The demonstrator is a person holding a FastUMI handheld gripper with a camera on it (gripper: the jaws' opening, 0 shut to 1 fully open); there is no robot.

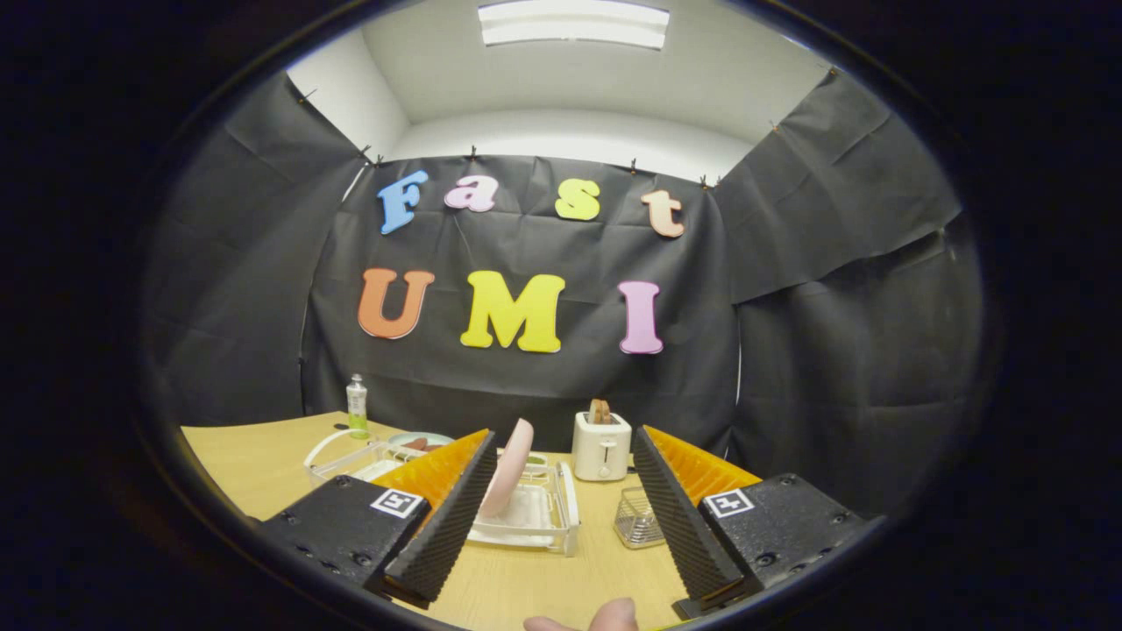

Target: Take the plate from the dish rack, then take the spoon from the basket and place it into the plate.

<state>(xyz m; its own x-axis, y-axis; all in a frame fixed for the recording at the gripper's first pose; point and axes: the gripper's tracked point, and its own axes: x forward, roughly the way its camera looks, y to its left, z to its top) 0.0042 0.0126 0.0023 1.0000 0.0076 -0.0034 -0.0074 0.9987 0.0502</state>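
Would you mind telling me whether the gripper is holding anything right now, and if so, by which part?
Nothing is held: the gripper is open, the pink plate standing untouched in the dish rack ahead.

gripper [561, 478] held above wooden table [254, 456], fingers spread wide, nothing between them. pink plate [508, 466] stands on edge in white dish rack [535, 513], just beyond left finger tip, partly hidden by it. small wire basket [637, 519] beside right finger, right of rack; contents not discernible. white toaster [601, 445] with bread slice behind basket. clear bottle [357, 405] at far left of table. fingertip of person [605, 619] low between fingers.
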